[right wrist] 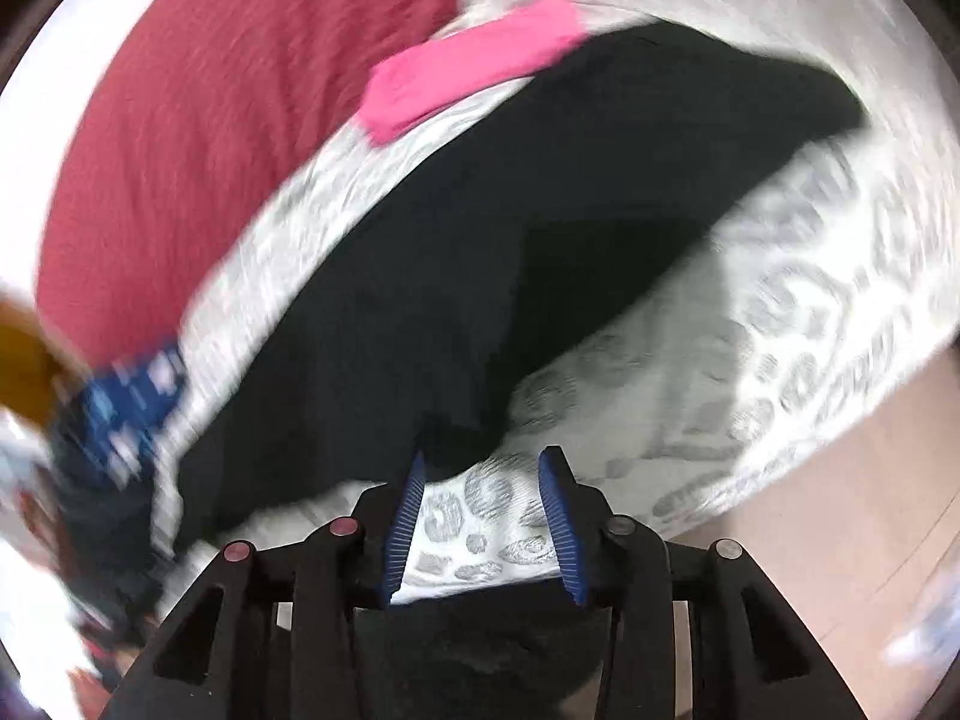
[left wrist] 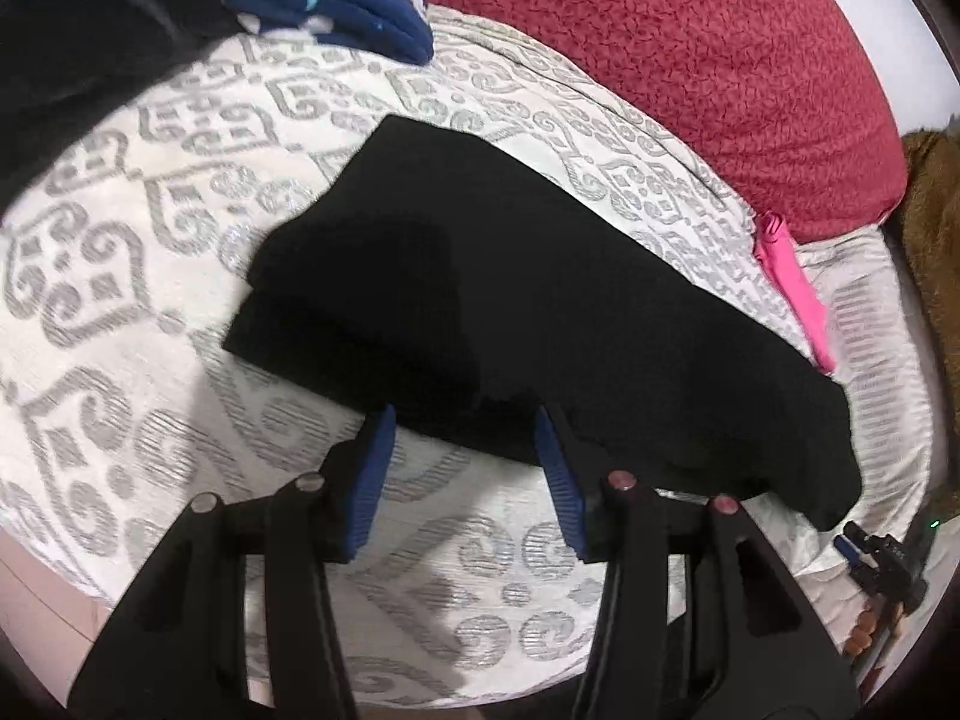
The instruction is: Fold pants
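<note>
Black pants [left wrist: 492, 300] lie partly folded on the patterned bed [left wrist: 120, 276], beside a pink cloth [left wrist: 792, 294]. Soft, limp, light; I'd pinch the doubled near edge, else layers slide. My left hand-held gripper [left wrist: 465, 438] and right hand-held gripper [right wrist: 486, 468] are both open, empty, angled steeply down at that edge.

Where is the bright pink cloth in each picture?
Left wrist view: the pink cloth is at the right, past the black pants.
Right wrist view: the pink cloth is near the top, left of middle.
Shared landmark: the red blanket right beside it.
</note>
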The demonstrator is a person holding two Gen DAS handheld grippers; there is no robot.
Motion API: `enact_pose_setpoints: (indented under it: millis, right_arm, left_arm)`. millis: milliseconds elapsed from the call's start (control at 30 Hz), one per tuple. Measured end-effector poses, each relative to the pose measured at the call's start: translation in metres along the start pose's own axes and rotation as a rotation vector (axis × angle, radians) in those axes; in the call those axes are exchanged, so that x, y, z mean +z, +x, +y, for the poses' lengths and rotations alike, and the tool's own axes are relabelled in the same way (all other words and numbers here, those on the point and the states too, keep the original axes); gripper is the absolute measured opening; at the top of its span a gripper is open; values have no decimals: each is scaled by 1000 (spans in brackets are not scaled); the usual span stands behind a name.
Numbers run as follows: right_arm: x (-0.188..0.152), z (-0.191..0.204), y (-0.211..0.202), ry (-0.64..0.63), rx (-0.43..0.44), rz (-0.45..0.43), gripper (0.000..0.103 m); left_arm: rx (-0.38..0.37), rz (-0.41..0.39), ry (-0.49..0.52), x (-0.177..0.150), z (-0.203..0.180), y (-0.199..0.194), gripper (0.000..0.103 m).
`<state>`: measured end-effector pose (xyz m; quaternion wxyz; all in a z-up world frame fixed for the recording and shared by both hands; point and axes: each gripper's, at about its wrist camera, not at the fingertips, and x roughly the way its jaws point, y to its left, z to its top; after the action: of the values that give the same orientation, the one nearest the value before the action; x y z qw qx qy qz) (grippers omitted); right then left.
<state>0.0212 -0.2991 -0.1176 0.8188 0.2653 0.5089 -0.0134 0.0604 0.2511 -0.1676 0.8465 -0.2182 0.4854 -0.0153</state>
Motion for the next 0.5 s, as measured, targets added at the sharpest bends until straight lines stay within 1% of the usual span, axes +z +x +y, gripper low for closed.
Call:
enact_pose_setpoints:
  millis: [67,133,167,200,233,267,367,400,433,500]
  right_arm:
    - [-11,33,9,-222,-143,-14,42]
    - [-24,54,19,-388,-252,-26,50]
    - [-31,62,24,-451,-298,-32,56]
    - [-37,70,32,-511,-342,-39,60]
    - [-40,71,35,-525,-354,-40,60]
    - [-38,71,36,-514,-345,-43,60]
    - [-16,54,24,-359,-214,-56,60]
    - [-8,45,13,-301,-156,-72,60]
    - [1,34,2,-238,-118,-94,60]
    - [15,7,-18,-136,-119,-128,61]
  left_arm:
    - [20,-14,29,-1,-4,-3,54]
    - [39,-17,51,-2,-8,-3,54]
    - [43,-13,62,-3,-14,-3,54]
    - [26,-9,81,-4,-20,-5,54]
    - [-18,-2,124,-6,-33,-7,54]
    - [-62,9,175,-9,-46,-9,54]
    - [-245,74,426,-31,-116,-13,54]
    - [-312,108,519,-43,-143,-12,54]
    - [-371,140,604,-55,-170,-9,54]
    - [-456,192,729,-78,-217,2,54]
